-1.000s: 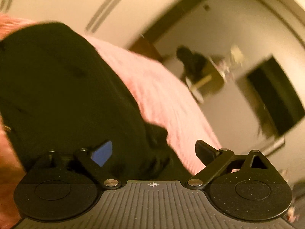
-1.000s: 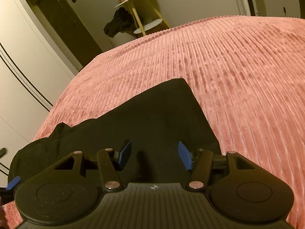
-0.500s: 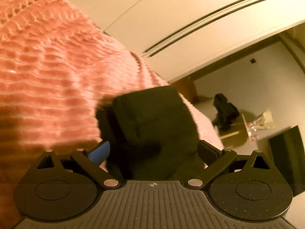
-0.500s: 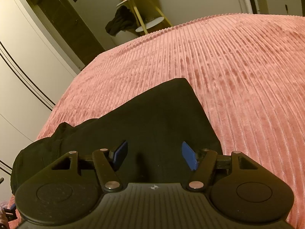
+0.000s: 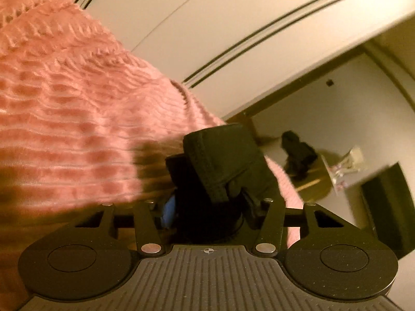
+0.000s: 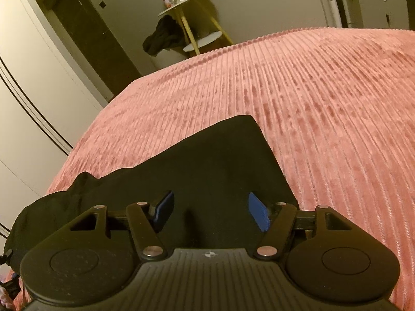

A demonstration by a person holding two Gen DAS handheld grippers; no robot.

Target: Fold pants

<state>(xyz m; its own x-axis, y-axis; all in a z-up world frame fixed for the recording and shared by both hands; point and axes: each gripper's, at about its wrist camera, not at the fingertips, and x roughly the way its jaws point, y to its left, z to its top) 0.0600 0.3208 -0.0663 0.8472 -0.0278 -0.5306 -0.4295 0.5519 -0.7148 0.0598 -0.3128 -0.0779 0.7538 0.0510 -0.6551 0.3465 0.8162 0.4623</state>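
Two grippers are at work on one pair of black, soft cloth pants [image 6: 207, 171], which lies on the pink ribbed bedspread [image 6: 324, 103].

Your left gripper [image 5: 207, 204] has a thick bunch of the black cloth between its fingers. A stitched hem or band edge stands up from the bunch, and the blue pad [image 5: 170, 207] is pressed against the cloth. I judge that this gripper is closed on the pants, although the other pad is hidden behind the fabric. Here the cloth sits directly in the jaws, and the bedspread is just behind it.

Your right gripper [image 6: 210, 212] stands with its jaws wide apart and holds nothing. The flat part of the pants lies directly under and ahead of it, and the two blue pads are over the dark cloth. I cannot tell if they touch it. One clean corner points away from you, and a wrinkled lump of cloth sits at the left side.

In my judgement, the cloth is light, limp and not fragile. It will sag and crease wherever it is not supported, and it may drag on the ribbed cover. Take hold at a firm edge, such as the hem, the waistband or a corner, and catch all layers together. A pinch in the middle will only lift one layer and spoil the fold.
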